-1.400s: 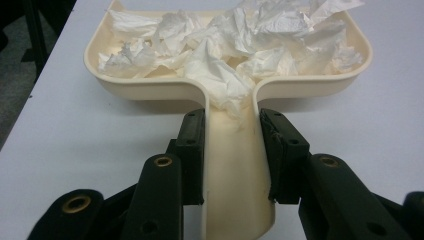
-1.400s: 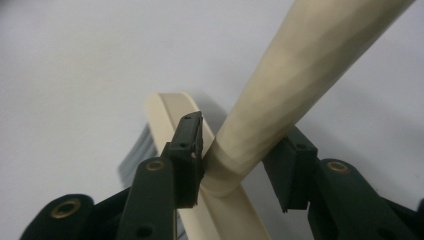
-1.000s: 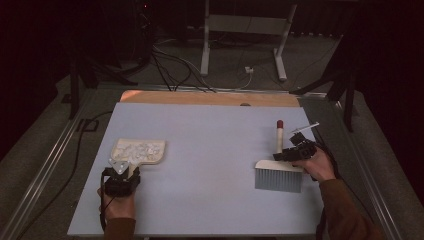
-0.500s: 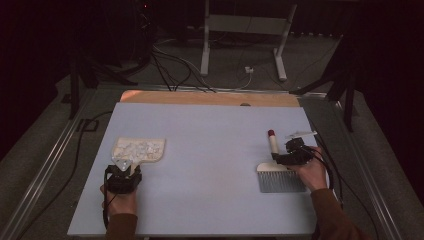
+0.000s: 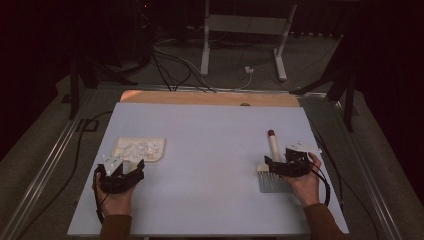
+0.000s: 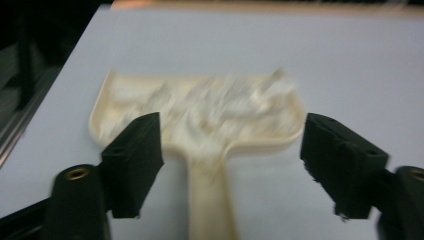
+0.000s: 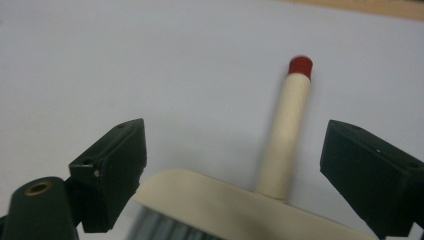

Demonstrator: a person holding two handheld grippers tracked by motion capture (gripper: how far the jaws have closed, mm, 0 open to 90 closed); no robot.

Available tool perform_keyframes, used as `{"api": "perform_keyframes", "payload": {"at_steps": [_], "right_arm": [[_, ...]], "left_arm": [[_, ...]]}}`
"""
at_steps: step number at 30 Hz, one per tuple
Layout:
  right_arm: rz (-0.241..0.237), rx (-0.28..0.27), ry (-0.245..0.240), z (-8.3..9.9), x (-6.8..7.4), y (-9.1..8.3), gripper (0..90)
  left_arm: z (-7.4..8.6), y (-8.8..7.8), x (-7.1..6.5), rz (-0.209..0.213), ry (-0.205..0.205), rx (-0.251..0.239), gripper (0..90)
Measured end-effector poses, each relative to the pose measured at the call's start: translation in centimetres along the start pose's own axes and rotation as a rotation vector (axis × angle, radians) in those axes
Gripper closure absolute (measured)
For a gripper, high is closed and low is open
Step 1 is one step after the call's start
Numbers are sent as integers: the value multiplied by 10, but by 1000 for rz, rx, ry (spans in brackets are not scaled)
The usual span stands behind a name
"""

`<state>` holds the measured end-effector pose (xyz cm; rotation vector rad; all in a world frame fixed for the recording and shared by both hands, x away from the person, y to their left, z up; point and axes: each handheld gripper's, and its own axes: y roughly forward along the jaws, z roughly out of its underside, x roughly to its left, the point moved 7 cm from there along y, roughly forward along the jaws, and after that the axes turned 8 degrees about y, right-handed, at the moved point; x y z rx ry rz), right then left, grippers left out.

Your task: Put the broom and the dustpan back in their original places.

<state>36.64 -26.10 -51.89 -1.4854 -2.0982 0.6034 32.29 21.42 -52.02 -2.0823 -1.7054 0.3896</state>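
Now dustpan handle (image 6: 210, 200) btw. left tool (image 6: 230, 170) jaws

table (image 5: 210, 150): pale blue top | floor cables (image 5: 170, 75): dark, behind | metal stand (image 5: 242, 30): beyond table

You're not getting any readable text, labels, brands or nos. here: nothing's showing on items btwn or beyond your gripper fingers.

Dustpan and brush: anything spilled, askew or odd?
Nothing stands out. The white scraps sit inside the dustpan, none visible on the table. The brush lies flat, its handle pointing away from the person.
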Motion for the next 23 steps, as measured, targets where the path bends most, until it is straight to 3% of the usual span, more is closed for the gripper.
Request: {"api": "perform_keyframes", "payload": {"at_steps": [3,7,10,15,17,23], "right_arm": [[-13,-58,-9,0,9,-5,91],[-37,-88,-11,2,21,-4,54],[-49,-118,-39,4,32,-5,38],[-87,-168,-33,7,44,-9,21],[-84,-189,-52,8,49,-11,20],[-112,-181,-91,16,66,-7,8]], "left_arm": [[-11,-6,-3,47,15,-48,172],[-19,-10,-9,98,22,-96,119],[-21,-11,-16,145,32,-108,62],[-23,-11,-29,193,44,-133,13],[-25,-13,-35,216,52,-146,6],[-31,-17,-50,255,80,-168,5]]}}
